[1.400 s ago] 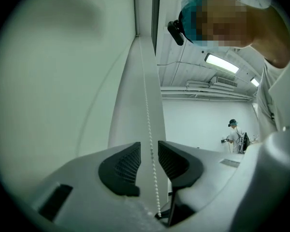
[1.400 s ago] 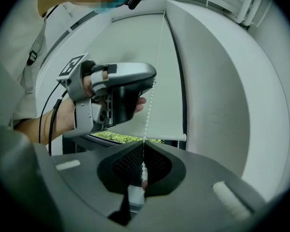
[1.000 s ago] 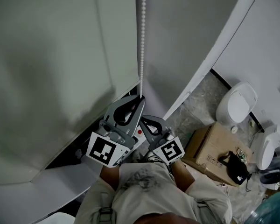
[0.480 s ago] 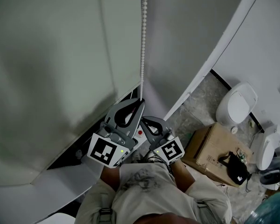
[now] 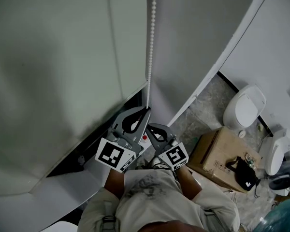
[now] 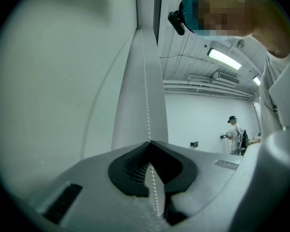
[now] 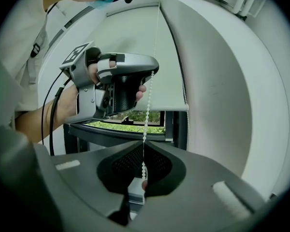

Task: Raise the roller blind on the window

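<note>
Both tools, left gripper [image 5: 146, 110] above right gripper [image 5: 150, 126], are clamped on the bead chain [image 5: 150, 42] beside the roller blind [image 7: 171, 62], whose bottom rail [image 7: 164, 108] bares only a low strip of window [image 7: 128, 124], so most of the raise appears undone.

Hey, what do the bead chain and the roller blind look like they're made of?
Bead chain: probably plastic, smooth white, going by its small, round, uniform beads. Roller blind: likely coated fabric, matte pale grey-green, since it hangs flat with no shine.
</note>
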### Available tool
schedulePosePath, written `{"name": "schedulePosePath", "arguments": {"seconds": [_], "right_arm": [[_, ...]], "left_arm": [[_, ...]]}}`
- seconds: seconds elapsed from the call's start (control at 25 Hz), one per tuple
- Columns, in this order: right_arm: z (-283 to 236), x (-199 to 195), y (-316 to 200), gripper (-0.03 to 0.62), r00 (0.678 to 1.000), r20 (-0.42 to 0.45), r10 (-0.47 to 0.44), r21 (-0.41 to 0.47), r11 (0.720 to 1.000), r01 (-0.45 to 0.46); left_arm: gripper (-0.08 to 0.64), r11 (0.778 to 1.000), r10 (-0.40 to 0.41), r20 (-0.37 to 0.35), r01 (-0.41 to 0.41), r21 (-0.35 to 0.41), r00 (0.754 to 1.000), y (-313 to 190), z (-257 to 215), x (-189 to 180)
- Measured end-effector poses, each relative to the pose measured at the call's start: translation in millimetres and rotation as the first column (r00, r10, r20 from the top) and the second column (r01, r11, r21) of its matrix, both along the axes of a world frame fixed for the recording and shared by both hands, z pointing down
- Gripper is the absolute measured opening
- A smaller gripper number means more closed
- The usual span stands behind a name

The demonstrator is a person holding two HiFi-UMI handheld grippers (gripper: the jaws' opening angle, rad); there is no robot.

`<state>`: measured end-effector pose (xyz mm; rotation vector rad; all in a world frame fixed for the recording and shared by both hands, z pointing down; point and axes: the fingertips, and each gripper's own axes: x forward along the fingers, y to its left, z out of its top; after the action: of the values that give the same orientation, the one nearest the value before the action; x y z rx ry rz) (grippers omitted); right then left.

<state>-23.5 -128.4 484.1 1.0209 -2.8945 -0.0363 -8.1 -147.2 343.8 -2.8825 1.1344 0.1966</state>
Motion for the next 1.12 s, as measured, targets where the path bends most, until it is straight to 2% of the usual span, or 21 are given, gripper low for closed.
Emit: {"name": "schedulePosePath", "arguments": {"seconds": [0.16,0.76,1.12], "right_arm": [[14.2,3.4,-1.1,0.011,1.000,-0.009,-0.002,-0.001,1.000,0.002],[46.1,3.4,-6.0,0.011,1.000,-0.026,0.007,-0.109,0.994,-0.010],[79.1,8.5,15.3,0.011,0.998,-0.061,-0.001,-0.153,0.988,-0.008]], "left_arm": [[0.011,1.000,-0.001,0.019,0.001,-0.019,1.000,-2.9,14.9,3.4],[0.011,0.996,0.006,0.031,-0.003,-0.093,0.999,-11.5,47.6,4.8],[0.011,0.989,0.007,0.035,-0.001,-0.147,0.999,10.7,80.5,8.1]]}}
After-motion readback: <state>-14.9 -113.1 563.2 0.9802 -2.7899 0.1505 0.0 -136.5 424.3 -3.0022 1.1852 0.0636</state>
